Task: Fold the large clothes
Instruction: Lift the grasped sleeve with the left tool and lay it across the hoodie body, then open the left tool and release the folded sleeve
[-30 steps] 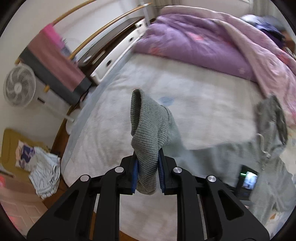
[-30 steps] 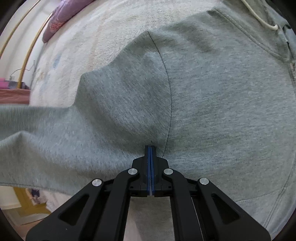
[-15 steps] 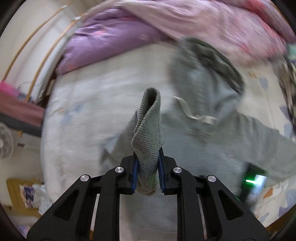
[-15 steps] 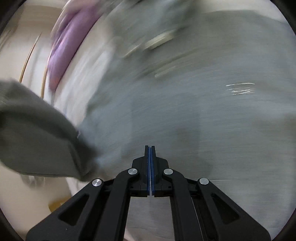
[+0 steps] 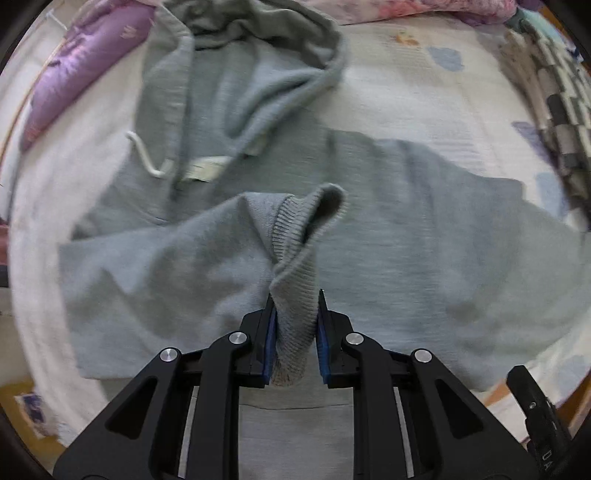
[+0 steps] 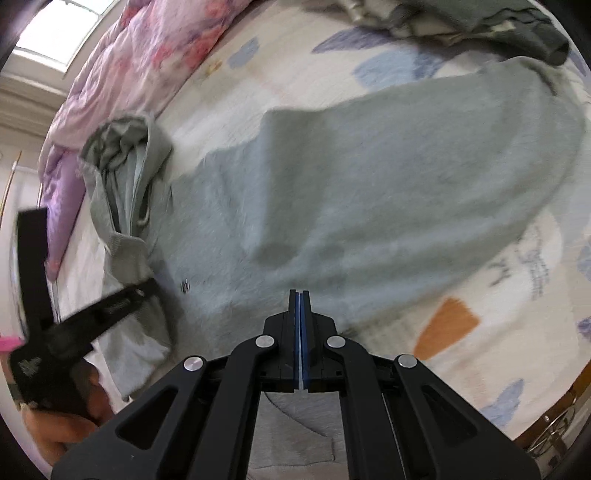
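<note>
Two grippers work over a grey hoodie [image 5: 424, 236] spread on a bed. The left gripper [image 5: 294, 314] pinches the ribbed cuff [image 5: 295, 258] of one sleeve between its blue pads, the cuff standing up in a loop above the fingers while the sleeve trails off to the left across the body of the garment. The right gripper [image 6: 299, 306] has its jaws pressed flat together, blue pads meeting; whether a thin bit of the grey cloth is caught between them cannot be told, though the fabric lies right at its tips. In the right wrist view the left gripper shows at the left edge, blurred, with part of a hand [image 6: 62, 428] under it. Beyond the grippers the hood [image 5: 266, 48] lies bunched at the far end of the garment, with a white drawstring [image 5: 146, 155] curling beside it. The hoodie rests on a pale patterned sheet [image 5: 424, 85], and a purple and pink quilt [image 5: 70, 77] is heaped along the far side. Some dark clothes [image 6: 480, 22] lie at the sheet's edge.
</note>
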`<act>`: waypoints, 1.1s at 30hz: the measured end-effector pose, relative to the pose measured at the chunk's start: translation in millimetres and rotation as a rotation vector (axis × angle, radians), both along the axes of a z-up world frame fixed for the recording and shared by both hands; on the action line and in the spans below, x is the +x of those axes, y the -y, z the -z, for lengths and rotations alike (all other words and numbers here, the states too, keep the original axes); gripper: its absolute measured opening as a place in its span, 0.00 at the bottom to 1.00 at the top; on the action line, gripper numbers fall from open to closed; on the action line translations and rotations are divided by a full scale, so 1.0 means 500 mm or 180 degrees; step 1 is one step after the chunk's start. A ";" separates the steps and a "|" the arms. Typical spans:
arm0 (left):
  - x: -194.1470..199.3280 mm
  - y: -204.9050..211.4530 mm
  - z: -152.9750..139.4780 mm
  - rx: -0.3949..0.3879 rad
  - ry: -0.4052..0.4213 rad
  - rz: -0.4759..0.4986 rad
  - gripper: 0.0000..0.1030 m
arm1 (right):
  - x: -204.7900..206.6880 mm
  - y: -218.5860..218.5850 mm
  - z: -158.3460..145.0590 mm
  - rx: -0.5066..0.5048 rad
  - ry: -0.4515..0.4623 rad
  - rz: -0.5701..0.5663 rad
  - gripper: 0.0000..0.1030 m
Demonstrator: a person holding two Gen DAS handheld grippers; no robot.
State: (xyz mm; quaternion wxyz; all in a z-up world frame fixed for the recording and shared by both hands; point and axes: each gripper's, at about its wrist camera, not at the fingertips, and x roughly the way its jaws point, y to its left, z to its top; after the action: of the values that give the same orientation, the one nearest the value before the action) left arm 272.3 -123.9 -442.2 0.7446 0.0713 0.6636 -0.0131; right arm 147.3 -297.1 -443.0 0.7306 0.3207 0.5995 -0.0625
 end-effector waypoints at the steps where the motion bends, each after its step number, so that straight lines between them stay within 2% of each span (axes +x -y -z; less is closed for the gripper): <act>1: -0.005 0.015 0.007 -0.0011 -0.0060 0.0095 0.33 | 0.000 0.003 -0.003 -0.0006 0.0037 -0.0038 0.02; 2: -0.008 0.025 0.013 0.0005 -0.0138 0.0188 0.61 | 0.017 -0.011 -0.007 -0.0057 0.0007 -0.0054 0.04; 3: -0.013 0.029 0.015 0.0045 -0.0183 0.0244 0.70 | 0.021 -0.010 -0.005 -0.0121 -0.0079 -0.0054 0.08; 4: -0.018 0.026 0.010 0.0080 -0.0161 0.0260 0.71 | 0.027 -0.009 -0.002 -0.0113 -0.0153 -0.0034 0.20; 5: -0.029 0.012 -0.003 0.0065 -0.0089 0.0263 0.72 | 0.033 -0.009 -0.002 -0.0058 -0.0160 -0.0012 0.37; 6: -0.036 -0.003 -0.013 0.0043 -0.0066 0.0261 0.72 | 0.040 -0.013 -0.002 -0.0006 -0.0132 0.0037 0.48; 7: -0.045 -0.025 -0.021 0.0021 -0.0064 0.0235 0.72 | 0.044 -0.012 -0.007 -0.0019 -0.0110 0.0075 0.63; 8: -0.051 -0.044 -0.027 -0.0002 -0.0070 0.0196 0.72 | 0.052 -0.021 -0.014 -0.0048 -0.0076 0.0069 0.65; 11: -0.065 -0.143 -0.042 -0.0095 -0.0118 -0.0069 0.72 | 0.085 -0.071 -0.018 -0.0107 -0.0043 -0.0205 0.65; 15: -0.087 -0.339 -0.049 -0.0108 -0.0162 -0.0617 0.76 | 0.139 -0.166 0.012 -0.0209 -0.0049 -0.0639 0.65; 18: -0.104 -0.479 -0.015 -0.0004 -0.0298 -0.1068 0.76 | 0.179 -0.232 0.070 -0.0304 -0.0260 -0.0879 0.64; 21: -0.122 -0.592 0.029 0.0041 -0.0403 -0.1462 0.76 | 0.205 -0.270 0.118 -0.0168 -0.0393 -0.0821 0.62; 22: -0.126 -0.611 0.042 0.0049 -0.0433 -0.1537 0.76 | 0.212 -0.281 0.127 -0.0229 -0.0420 -0.0805 0.41; 23: -0.130 -0.642 0.068 0.0108 -0.0519 -0.1610 0.76 | 0.216 -0.294 0.131 -0.0497 -0.0512 -0.0801 0.13; 27: -0.140 -0.685 0.120 0.0295 -0.0690 -0.1495 0.70 | 0.196 -0.310 0.111 -0.0849 -0.0670 -0.0870 0.11; 28: -0.142 -0.694 0.133 0.0247 -0.0725 -0.1485 0.70 | 0.183 -0.305 0.114 -0.0870 -0.0692 -0.0886 0.11; 31: -0.146 -0.711 0.159 0.0067 -0.0790 -0.1534 0.70 | 0.172 -0.293 0.138 -0.0845 -0.0619 -0.0845 0.20; 33: -0.137 -0.712 0.148 0.0084 -0.0783 -0.1478 0.70 | 0.182 -0.286 0.124 -0.0796 -0.0695 -0.0787 0.26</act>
State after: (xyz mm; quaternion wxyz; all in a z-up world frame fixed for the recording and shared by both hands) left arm 203.5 232.1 -516.4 0.6403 -0.0753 0.7478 0.1582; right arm 238.2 -154.2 -505.1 0.6976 0.1429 0.6975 -0.0807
